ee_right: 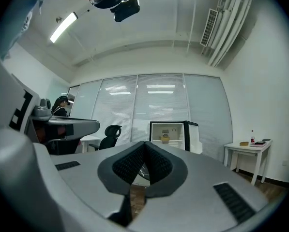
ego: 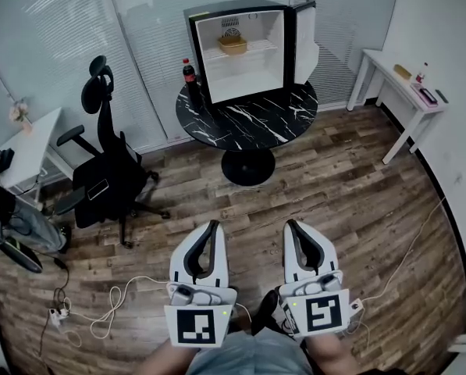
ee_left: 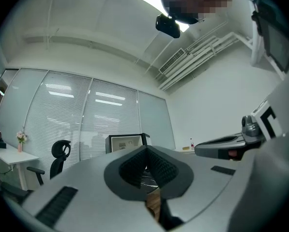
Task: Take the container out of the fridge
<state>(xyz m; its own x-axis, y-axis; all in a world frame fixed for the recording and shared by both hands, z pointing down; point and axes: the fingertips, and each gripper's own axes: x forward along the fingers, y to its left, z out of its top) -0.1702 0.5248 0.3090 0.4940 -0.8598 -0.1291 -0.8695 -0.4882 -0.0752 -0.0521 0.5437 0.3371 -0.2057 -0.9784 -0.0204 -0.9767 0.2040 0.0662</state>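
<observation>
A small black fridge [ego: 244,49] stands open on a round black marble table [ego: 248,119], its door swung to the right. On its upper shelf sits a yellow container [ego: 233,44], also seen as a small yellow spot, the container [ee_right: 165,138], in the right gripper view. Both grippers are held low and close to me, far from the fridge. My left gripper [ego: 211,226] is shut with nothing in it, its pads [ee_left: 145,164] meeting. My right gripper [ego: 293,225] is shut and empty as well, pads [ee_right: 144,161] together.
A cola bottle [ego: 189,75] stands on the table left of the fridge. A black office chair [ego: 108,170] is at the left, near a white desk [ego: 30,151]. Another white table [ego: 400,92] stands at the right wall. Cables [ego: 115,299] lie on the wooden floor.
</observation>
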